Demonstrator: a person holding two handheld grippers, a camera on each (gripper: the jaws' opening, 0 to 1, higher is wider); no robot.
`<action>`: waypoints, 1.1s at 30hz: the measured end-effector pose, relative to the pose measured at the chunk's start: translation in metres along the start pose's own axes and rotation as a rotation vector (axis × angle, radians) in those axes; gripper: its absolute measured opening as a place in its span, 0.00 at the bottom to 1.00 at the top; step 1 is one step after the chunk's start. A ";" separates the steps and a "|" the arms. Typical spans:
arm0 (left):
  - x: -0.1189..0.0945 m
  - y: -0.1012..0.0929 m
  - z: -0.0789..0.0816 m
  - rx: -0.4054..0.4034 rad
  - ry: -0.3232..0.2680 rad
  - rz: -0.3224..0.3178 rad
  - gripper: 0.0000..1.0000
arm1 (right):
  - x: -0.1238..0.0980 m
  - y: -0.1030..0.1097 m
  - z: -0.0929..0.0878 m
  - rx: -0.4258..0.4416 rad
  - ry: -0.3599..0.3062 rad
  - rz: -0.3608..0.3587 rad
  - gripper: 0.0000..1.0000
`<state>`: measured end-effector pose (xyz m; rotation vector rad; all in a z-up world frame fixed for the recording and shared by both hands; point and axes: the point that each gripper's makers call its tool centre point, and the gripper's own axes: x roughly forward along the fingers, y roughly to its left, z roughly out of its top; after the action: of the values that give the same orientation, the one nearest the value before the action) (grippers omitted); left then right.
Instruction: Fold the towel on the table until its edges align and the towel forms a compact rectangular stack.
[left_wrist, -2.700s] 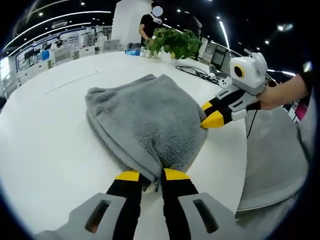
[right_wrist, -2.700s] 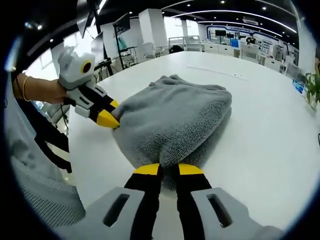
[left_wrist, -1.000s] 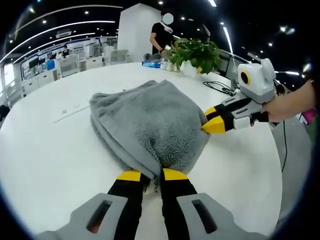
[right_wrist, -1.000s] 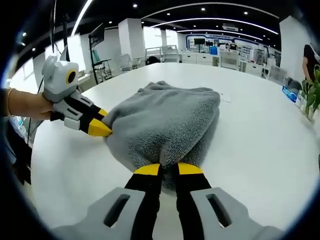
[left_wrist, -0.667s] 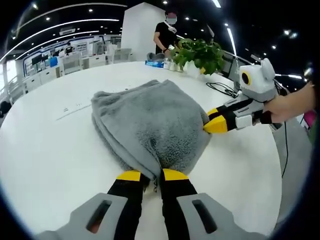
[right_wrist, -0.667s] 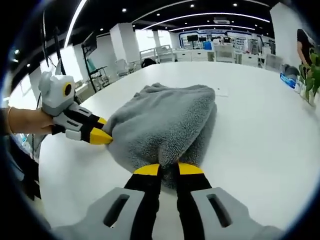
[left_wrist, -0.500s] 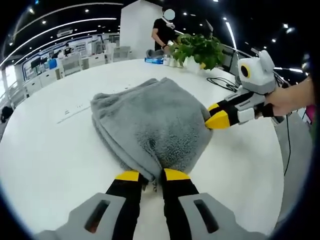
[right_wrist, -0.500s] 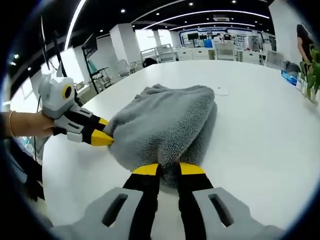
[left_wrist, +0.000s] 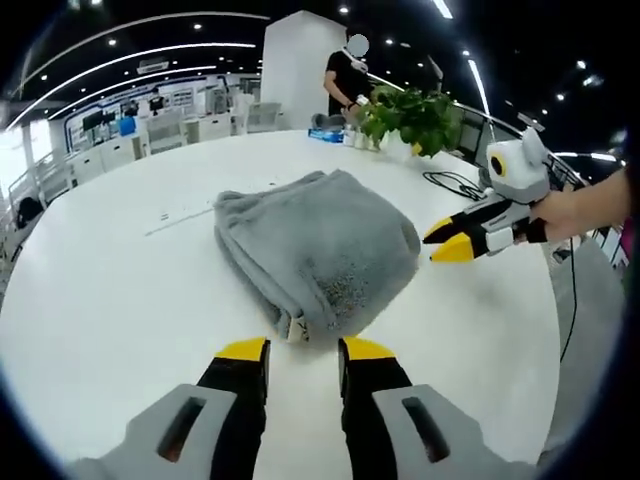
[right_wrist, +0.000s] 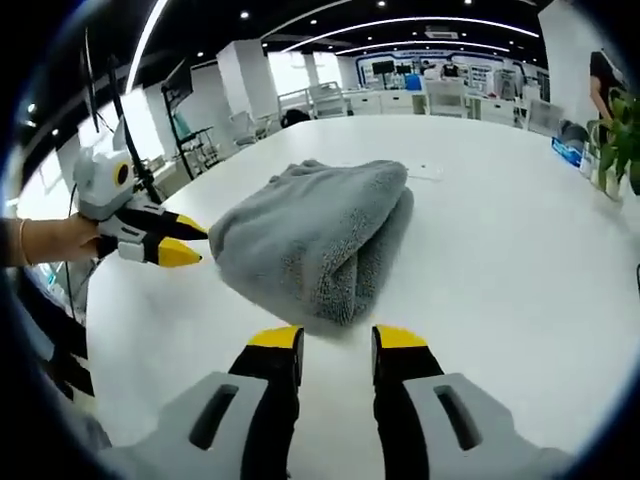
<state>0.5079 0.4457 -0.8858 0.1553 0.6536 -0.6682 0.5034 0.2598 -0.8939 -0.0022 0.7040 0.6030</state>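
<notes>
On the white round table (left_wrist: 100, 290) lies the grey towel (left_wrist: 315, 250), folded into a thick, soft-edged bundle with its layers showing along one side. Seen from the left gripper view, the left gripper (left_wrist: 303, 352) sits just short of the towel's near edge, its yellow-tipped jaws spread apart with nothing between them, not touching the cloth. To the right of the towel, the right gripper (left_wrist: 448, 240) is held by a hand (left_wrist: 575, 210), its jaws parted and just clear of the towel's side. From the right gripper view, the towel (right_wrist: 315, 240) lies ahead of the right gripper (right_wrist: 338, 342), whose jaws stand apart and empty, while the left gripper (right_wrist: 185, 243) hovers beside the towel's left edge. A potted plant (left_wrist: 410, 110) and a black cable (left_wrist: 455, 185) sit further back on the table
</notes>
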 end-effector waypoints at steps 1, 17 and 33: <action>-0.003 -0.003 -0.001 0.001 -0.003 0.001 0.29 | -0.005 0.002 0.000 0.002 -0.011 0.001 0.28; -0.064 -0.036 -0.011 -0.023 -0.076 0.050 0.46 | -0.060 0.020 -0.018 -0.004 -0.048 0.004 0.40; -0.116 -0.070 -0.025 -0.043 -0.152 0.087 0.66 | -0.109 0.044 -0.038 -0.035 -0.087 -0.015 0.56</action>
<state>0.3828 0.4602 -0.8302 0.0913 0.5117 -0.5758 0.3921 0.2318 -0.8488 -0.0133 0.6089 0.5973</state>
